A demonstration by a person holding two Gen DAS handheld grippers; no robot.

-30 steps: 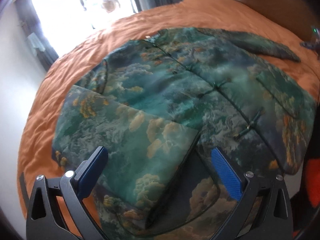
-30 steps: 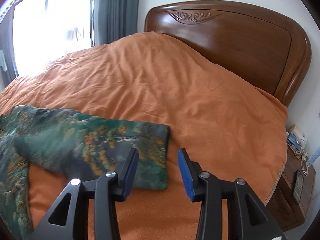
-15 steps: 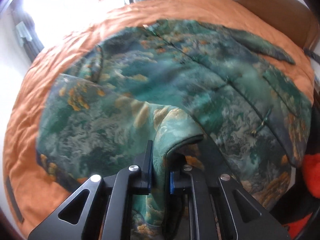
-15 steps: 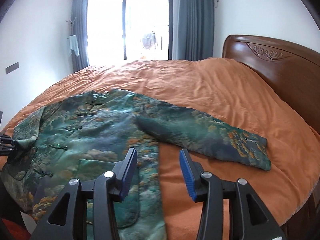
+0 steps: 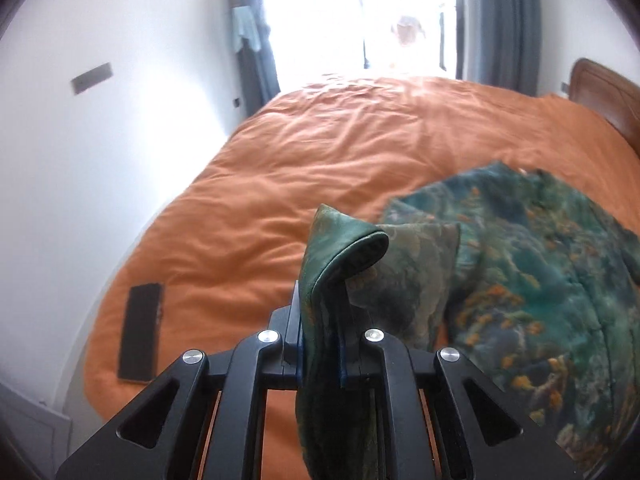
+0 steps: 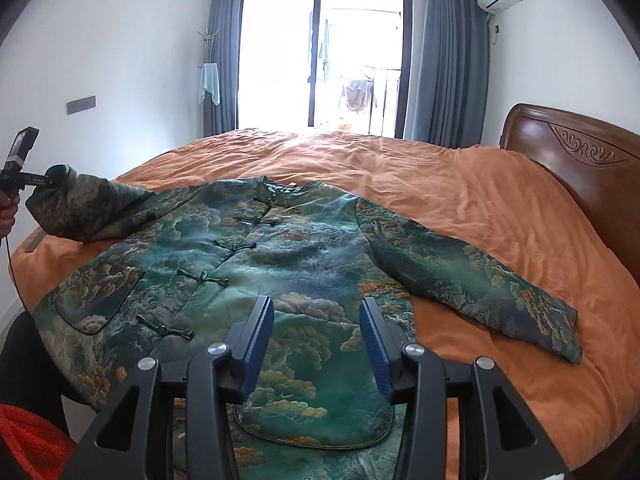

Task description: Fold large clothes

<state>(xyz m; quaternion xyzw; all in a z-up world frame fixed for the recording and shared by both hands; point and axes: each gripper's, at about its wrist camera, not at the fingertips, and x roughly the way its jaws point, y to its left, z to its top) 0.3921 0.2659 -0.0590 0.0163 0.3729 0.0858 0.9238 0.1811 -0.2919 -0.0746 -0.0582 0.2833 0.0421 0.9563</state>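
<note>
On an orange bed (image 6: 460,184) with a wooden headboard (image 6: 576,168) before a curtained window (image 6: 320,56), the green jacket (image 6: 260,264) lies spread front-up, its sleeve cuff (image 5: 340,248) clamped and lifted in the left gripper (image 5: 320,344), while the right gripper (image 6: 316,344) hovers parted above the hem.

The left black hand-held gripper (image 5: 320,344) pinches a cuff of the green, cloud-patterned satin jacket (image 5: 520,280), its jaws closed on the fabric, which rises above the blue pads. The jacket lies to the right on the orange quilted bed (image 5: 320,152). A flat dark rectangular device (image 5: 141,332) rests near the bed's left edge.
</note>
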